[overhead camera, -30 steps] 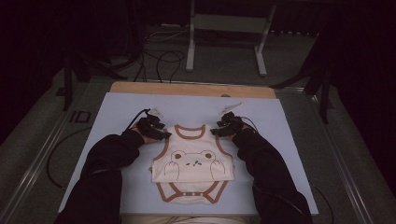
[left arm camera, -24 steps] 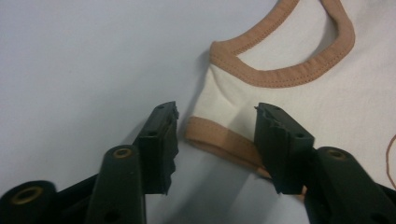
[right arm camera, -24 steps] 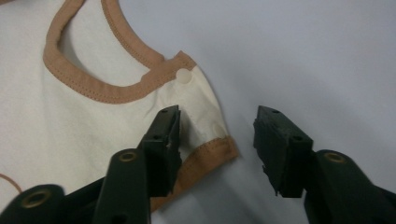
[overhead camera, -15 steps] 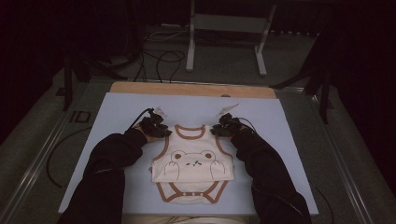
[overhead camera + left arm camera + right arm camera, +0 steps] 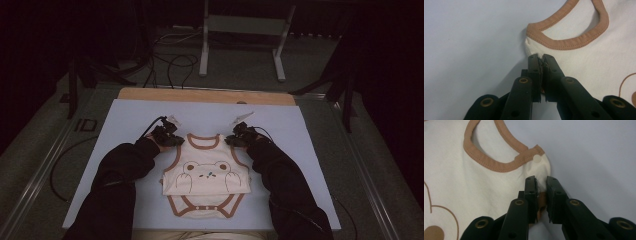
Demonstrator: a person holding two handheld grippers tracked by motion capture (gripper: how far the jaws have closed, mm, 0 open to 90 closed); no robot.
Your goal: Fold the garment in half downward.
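The bodysuit lies flat mid-mat, bear print up; I read no writing on it. My left gripper and right gripper, jaws just closing, pinch its shoulders. Cables lie on the floor beyond the mat.

From high up we see a dim room, dark beyond the bench, which is evenly lit; both close views are bright, soft-shadowed, slightly blurred on the nearest black parts

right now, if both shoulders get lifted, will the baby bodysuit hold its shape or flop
Probably flop: the baby bodysuit is thin cloth lying flat, puckering where the left hand-held gripper pinches it. It looks light. The right hand-held gripper grips little fabric, so it might slip.
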